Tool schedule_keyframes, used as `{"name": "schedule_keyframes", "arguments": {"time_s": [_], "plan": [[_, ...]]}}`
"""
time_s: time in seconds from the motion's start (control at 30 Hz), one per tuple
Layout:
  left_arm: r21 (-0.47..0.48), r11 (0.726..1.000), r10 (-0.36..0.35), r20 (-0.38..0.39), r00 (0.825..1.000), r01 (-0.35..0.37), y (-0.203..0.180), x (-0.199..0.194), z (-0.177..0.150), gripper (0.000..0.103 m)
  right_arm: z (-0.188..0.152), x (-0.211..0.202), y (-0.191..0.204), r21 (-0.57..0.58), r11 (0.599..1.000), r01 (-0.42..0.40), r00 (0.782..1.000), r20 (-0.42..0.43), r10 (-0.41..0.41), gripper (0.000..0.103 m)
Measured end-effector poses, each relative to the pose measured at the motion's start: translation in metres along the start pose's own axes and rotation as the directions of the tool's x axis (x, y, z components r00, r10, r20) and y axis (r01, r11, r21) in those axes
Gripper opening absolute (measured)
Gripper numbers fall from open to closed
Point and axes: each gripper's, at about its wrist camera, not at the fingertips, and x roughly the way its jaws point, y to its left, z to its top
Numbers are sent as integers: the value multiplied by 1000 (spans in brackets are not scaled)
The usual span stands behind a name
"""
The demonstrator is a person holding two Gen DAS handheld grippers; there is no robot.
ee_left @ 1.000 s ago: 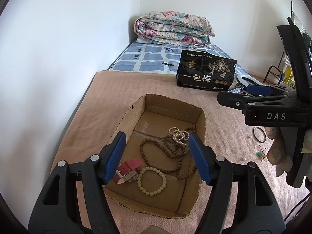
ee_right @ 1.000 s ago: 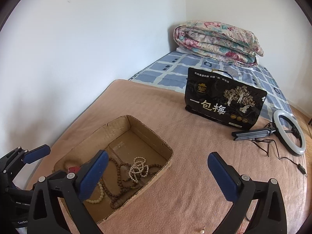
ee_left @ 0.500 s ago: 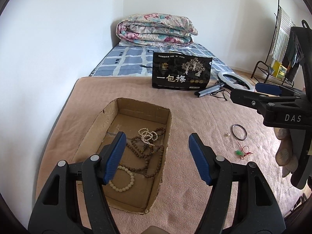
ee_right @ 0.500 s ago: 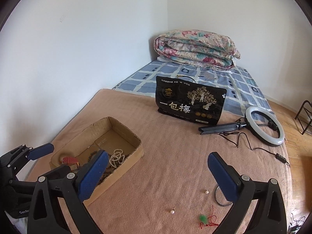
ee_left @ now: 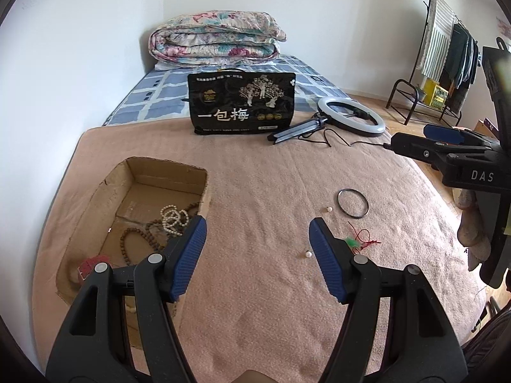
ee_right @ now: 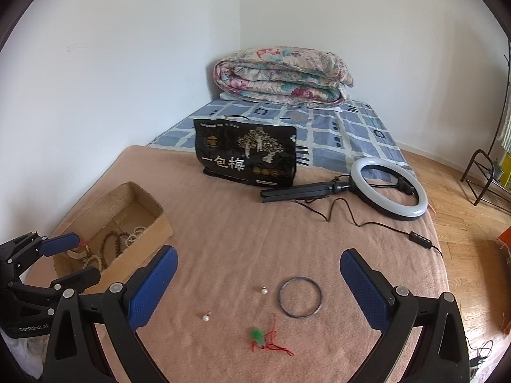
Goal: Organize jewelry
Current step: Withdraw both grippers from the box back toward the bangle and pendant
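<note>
A cardboard box (ee_left: 166, 172) (ee_right: 140, 196) on the pink blanket holds a brown bead necklace (ee_left: 134, 239), a white pearl strand (ee_left: 172, 218) and a red item (ee_left: 92, 263). Loose on the blanket lie a dark bangle (ee_left: 353, 206) (ee_right: 299, 297), two pearl earrings (ee_right: 264, 290) (ee_right: 206, 318) and a green pendant on red cord (ee_left: 359, 241) (ee_right: 266, 340). My left gripper (ee_left: 257, 257) is open and empty, over the blanket right of the box. My right gripper (ee_right: 258, 282) is open and empty, above the loose pieces.
A black snack bag (ee_left: 241, 107) stands behind, with a ring light and its cable (ee_right: 388, 191) to its right. A folded floral quilt (ee_right: 282, 75) lies on the blue checked sheet. A clothes rack (ee_left: 444, 73) stands on the wooden floor at right.
Both grippers have swung right, away from above the box toward the loose bangle, earrings and pendant. Both stayed open and empty.
</note>
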Motion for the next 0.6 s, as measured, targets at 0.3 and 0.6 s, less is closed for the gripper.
{"name": "schedule_keyframes", "arguments": {"time_s": [0.3,0.6], "plan": [[54,997,-49,-61,997,52,-41,38,-6,69,-24,15,-62,89,995,53,998,-31,-50,103],[67,993,-85,-156,984,97,-52,74,-27,54,-51,55,-84,72,995,67,991,-120,-59,103]]}}
